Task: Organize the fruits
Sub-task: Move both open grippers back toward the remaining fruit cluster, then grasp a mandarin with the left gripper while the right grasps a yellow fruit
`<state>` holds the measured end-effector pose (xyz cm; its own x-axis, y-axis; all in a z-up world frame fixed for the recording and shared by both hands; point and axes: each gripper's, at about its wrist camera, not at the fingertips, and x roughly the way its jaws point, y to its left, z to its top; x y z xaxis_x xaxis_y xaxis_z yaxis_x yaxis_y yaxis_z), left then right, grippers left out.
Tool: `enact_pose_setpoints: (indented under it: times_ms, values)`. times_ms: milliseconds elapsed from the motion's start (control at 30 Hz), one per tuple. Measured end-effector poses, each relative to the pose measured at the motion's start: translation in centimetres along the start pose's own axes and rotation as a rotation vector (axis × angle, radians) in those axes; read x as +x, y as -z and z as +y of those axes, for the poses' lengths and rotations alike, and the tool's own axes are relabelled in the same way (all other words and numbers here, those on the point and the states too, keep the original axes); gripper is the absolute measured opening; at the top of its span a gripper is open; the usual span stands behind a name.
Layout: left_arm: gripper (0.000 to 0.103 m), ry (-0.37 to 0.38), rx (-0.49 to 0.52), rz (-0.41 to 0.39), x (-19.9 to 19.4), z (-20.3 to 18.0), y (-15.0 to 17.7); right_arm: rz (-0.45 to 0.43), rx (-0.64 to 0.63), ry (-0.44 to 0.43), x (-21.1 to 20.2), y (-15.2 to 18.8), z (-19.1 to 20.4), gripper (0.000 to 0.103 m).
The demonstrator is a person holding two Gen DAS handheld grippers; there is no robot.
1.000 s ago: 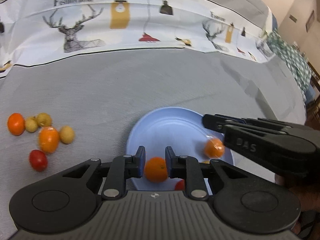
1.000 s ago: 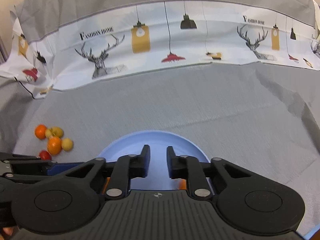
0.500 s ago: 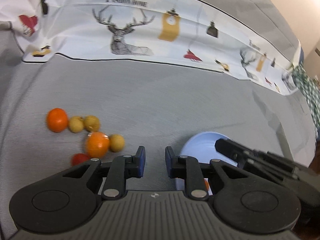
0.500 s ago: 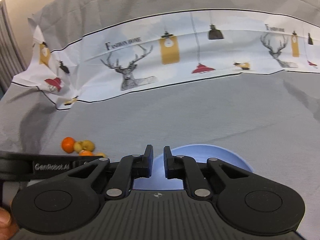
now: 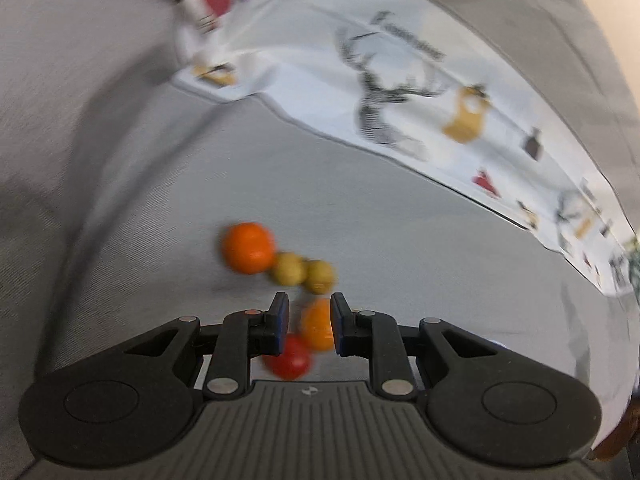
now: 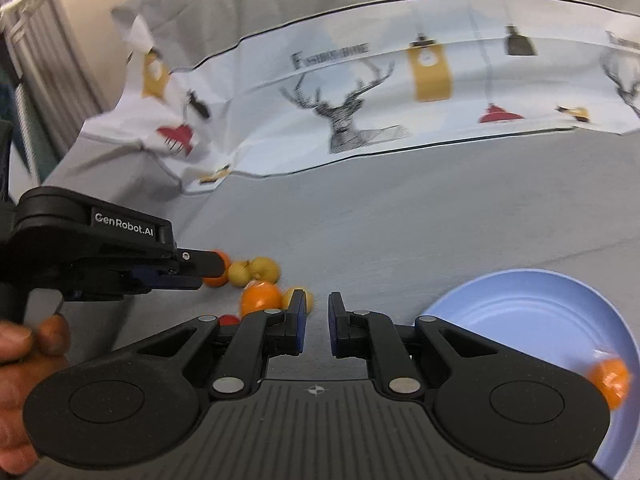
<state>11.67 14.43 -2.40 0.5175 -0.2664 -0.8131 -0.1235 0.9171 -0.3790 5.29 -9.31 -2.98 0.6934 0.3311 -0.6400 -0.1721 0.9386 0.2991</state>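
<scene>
Currently: left gripper (image 5: 306, 326) spread, empty, framing orange (image 5: 318, 324) and tomato (image 5: 290, 358) in fruit cluster on cloth (image 5: 400, 232). Right gripper (image 6: 318, 326) spread, empty, beside plate (image 6: 520, 304) holding one orange (image 6: 610, 376).

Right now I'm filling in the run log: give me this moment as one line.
left gripper: open, over loose fruit pile | right gripper: open, empty | blue plate: holds orange | next: likely grasp light orange fruit
</scene>
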Motion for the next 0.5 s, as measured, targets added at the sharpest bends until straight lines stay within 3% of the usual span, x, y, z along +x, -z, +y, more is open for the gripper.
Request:
enact_pose_setpoints:
  times_ms: [133, 500]
  values:
    - [0.024, 0.018, -0.058, 0.003, 0.2, 1.0, -0.6, 0.027, -0.006, -0.006, 2.7, -1.1, 0.4, 0.016]
    - [0.027, 0.025, -0.039, 0.04, 1.7, 0.1, -0.4, 0.148, 0.046, -0.011, 8.4, -1.9, 0.4, 0.028]
